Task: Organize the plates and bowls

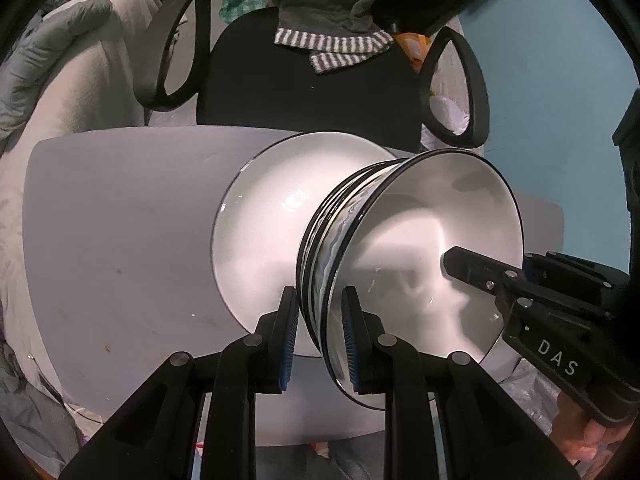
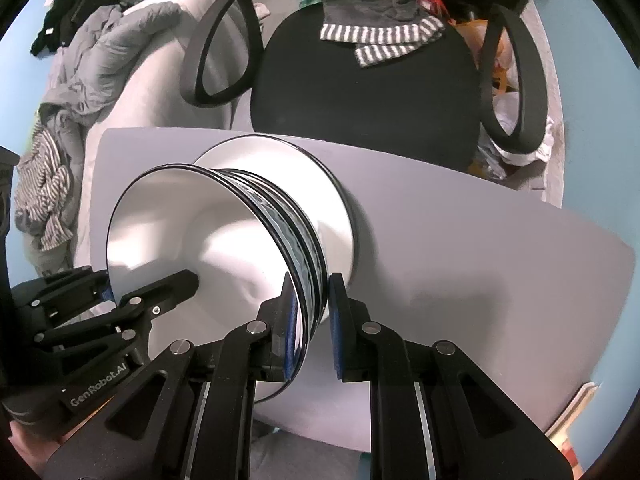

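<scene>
The white table top (image 1: 120,240) is the landmark; behind it stands a black office chair (image 1: 304,92) with a striped grey garment (image 1: 332,46) draped over its seat.

On the table, toward its far edge, lies a large white plate (image 1: 264,216) with a thin black rim. Above the plate, overlapping its near side, is a stack of white black-rimmed bowls (image 1: 424,240); whether the stack is clear of the plate I cannot tell.

The left gripper (image 1: 319,340) is narrowed on the stack's near-left rim, one pad inside and one outside. The right gripper (image 2: 311,328) clamps the opposite rim the same way.

The stack looks like glazed ceramic: probably heavy, stiff, slick and chippable. Rim grips on opposite sides seem the sensible hold, kept level so the nested bowls do not slide apart.
</scene>
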The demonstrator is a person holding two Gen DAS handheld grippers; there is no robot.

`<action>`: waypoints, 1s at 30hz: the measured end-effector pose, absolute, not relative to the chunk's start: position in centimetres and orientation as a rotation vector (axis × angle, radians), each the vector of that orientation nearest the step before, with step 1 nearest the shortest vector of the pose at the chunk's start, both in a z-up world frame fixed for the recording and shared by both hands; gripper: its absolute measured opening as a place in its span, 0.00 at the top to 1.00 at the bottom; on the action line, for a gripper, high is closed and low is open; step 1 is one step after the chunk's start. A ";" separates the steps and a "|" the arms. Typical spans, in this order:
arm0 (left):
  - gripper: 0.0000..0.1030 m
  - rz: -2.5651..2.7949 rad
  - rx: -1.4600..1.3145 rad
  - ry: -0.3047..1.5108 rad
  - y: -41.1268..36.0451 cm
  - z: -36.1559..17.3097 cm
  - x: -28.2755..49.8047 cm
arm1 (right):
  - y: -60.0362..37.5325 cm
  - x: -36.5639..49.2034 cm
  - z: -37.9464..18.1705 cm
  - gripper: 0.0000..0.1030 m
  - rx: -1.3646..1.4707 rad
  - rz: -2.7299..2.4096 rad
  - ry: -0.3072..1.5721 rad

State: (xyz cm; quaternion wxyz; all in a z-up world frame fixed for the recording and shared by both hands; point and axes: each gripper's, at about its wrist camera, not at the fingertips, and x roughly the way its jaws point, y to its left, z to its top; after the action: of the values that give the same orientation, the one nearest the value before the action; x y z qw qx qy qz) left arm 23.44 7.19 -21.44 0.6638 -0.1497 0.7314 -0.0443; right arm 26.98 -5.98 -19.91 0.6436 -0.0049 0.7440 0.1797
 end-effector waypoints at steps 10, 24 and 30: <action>0.80 -0.106 -0.318 1.672 8.4 -22.8 24.0 | -4.4 27.2 -21.3 0.86 -0.031 0.395 1.722; 0.80 -0.115 -0.300 1.670 8.3 -23.4 23.6 | -3.5 26.7 -21.8 0.85 -0.055 0.366 1.709; 0.80 -0.124 -0.306 1.657 8.3 -23.5 23.5 | -3.5 26.6 -21.9 0.83 -0.056 0.369 1.703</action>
State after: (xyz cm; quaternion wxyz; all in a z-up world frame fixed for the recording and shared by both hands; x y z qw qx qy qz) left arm 23.48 8.31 -23.45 0.6640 -0.1354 0.7333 -0.0550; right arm 26.57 -3.46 -21.92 0.6436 -0.0247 0.7476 0.1619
